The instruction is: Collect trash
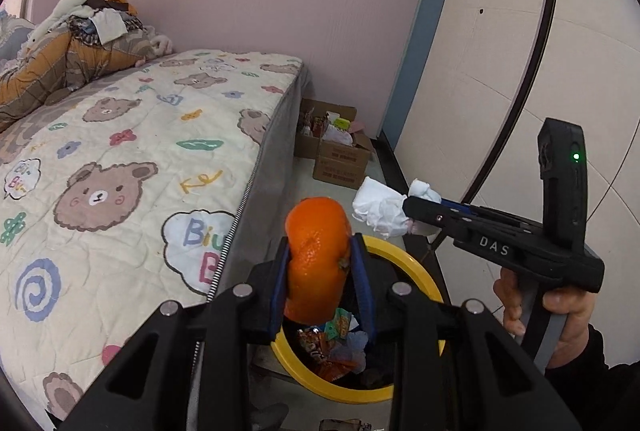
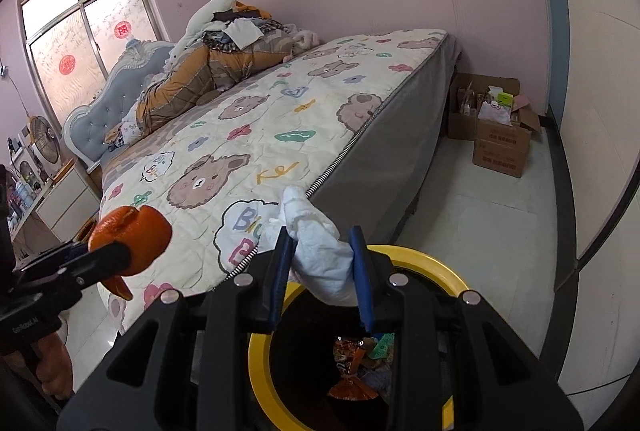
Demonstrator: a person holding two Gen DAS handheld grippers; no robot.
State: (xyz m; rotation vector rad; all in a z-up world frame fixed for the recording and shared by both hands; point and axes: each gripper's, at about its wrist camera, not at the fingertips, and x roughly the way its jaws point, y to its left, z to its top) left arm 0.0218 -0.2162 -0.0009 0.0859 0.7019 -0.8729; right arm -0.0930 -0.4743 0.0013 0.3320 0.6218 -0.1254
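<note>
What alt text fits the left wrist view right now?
The left gripper clamps an orange peel above a yellow-rimmed bin holding wrappers. To its right, the right gripper holds a crumpled tissue, beside a bear-print bed.

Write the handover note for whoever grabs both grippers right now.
Left gripper: shut on the orange peel, held over the yellow-rimmed bin.
Right gripper: shut on the crumpled tissue, also over the bin, which stands on the floor beside the bed.
Done: wrappers and other scraps already lie in the bin; both pieces are picked up.
Left: open each gripper to drop the peel and the tissue in. No other loose trash shows on the bed in these views.
</note>
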